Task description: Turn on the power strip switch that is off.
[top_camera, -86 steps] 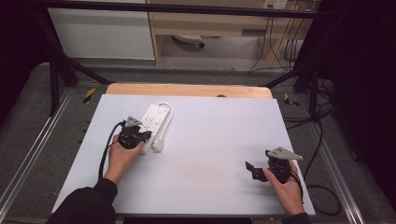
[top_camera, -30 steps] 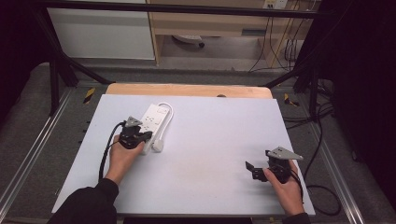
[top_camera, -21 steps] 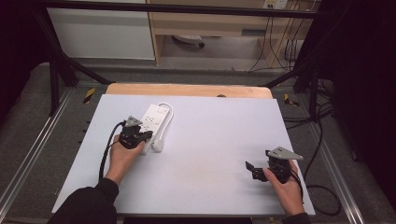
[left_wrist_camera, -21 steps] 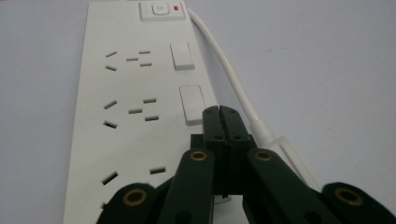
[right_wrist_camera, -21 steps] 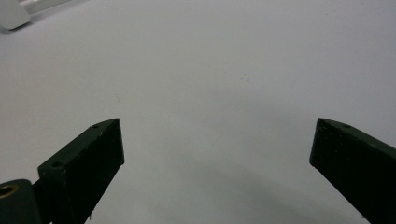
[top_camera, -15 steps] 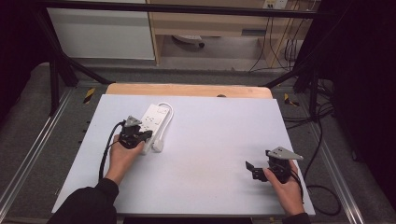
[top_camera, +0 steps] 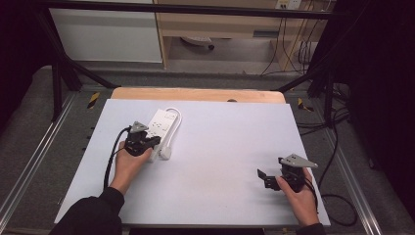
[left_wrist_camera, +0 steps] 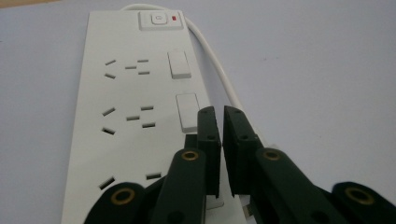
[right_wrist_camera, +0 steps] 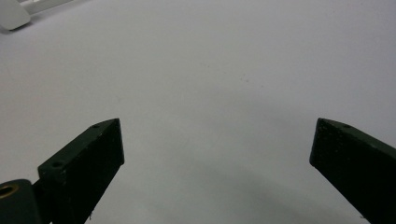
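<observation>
One white power strip [top_camera: 159,127] lies on one table [top_camera: 220,147], with one white cord [left_wrist_camera: 219,70] and one plug [top_camera: 165,153]. The strip shows three socket groups, two rocker switches [left_wrist_camera: 179,64] and one main button [left_wrist_camera: 159,20]. Two grippers [top_camera: 147,143] [top_camera: 266,178] are held by two hands.

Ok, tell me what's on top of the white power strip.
The left hand-held gripper hangs over the power strip, jaws nearly closed beside a rocker switch. The strip's near end is hidden behind the jaws, so contact can't be judged.

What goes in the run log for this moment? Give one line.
left gripper: shut, over white plastic power strip near its rocker switches | right gripper: open, holding nothing, above pale grey table
</observation>
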